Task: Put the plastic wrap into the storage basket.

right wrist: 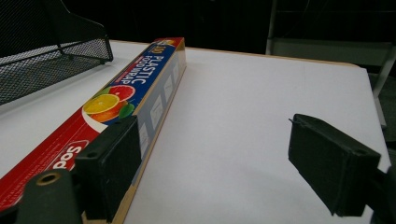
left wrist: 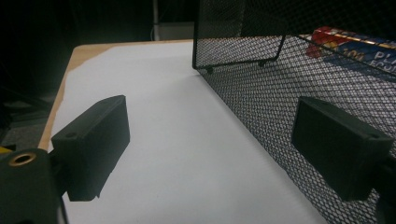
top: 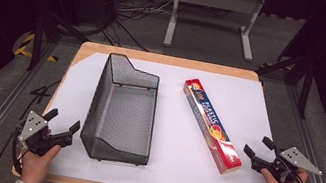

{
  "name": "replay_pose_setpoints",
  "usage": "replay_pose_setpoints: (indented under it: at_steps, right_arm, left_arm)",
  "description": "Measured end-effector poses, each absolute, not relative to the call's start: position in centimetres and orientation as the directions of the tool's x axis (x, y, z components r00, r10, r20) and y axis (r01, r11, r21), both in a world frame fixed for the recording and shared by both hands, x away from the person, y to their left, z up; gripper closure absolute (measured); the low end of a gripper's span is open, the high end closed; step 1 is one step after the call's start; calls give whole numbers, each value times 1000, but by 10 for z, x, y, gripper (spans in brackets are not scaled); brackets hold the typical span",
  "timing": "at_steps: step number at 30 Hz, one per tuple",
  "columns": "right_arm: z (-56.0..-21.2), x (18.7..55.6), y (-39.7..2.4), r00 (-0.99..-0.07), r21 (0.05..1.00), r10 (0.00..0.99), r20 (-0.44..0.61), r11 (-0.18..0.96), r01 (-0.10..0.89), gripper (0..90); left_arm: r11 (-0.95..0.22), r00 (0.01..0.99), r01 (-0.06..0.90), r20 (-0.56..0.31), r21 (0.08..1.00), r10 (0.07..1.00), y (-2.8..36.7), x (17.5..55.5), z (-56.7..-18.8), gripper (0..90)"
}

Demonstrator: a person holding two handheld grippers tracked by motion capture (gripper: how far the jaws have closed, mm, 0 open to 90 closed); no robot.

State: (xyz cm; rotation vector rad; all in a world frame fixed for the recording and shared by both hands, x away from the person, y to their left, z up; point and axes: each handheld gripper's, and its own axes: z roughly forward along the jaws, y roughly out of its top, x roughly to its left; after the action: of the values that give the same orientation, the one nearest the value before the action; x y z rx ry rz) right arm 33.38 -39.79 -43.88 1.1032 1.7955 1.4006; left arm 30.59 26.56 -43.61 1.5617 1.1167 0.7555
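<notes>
Now, wrap box (right wrist: pixel 116 100) just beside right claw (right wrist: pixel 219 163), untouched

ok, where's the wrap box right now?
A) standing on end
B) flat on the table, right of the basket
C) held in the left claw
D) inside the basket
B: the wrap box lies flat on the table, right of the basket, untouched.

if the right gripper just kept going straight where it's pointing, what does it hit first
Probably nothing at once: between the open right gripper jaws lies bare white sheet. The plastic wrap box sits just beside the left jaw, so it might graze that.
</notes>
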Motion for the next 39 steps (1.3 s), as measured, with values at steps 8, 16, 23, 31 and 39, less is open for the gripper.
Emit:
replay_pose_setpoints:
  at_steps: [8, 16, 23, 31, 39]
  right_arm:
    - [-433, 329, -400, -462, 965, 886, 38, 87, 246, 177]
    - [-419, 328, -399, -474, 971, 880, 24, 92, 220, 197]
    - [-411, 327, -397, -490, 955, 871, 35, 116, 274, 260]
    - [-385, 325, -378, -487, 950, 873, -23, 171, 261, 266]
    - [-377, 339, -361, -539, 911, 842, 14, 212, 355, 238]
  left_arm:
    - [-34, 374, 282, -77, 959, 924, 265, 308, -435, 129]
    - [-32, 368, 281, -77, 959, 927, 265, 308, -436, 131]
    - [-31, 363, 280, -76, 959, 929, 265, 308, -435, 131]
    - [-40, 355, 285, -67, 958, 932, 266, 307, -437, 132]
    - [-49, 354, 289, -59, 956, 933, 265, 306, -438, 132]
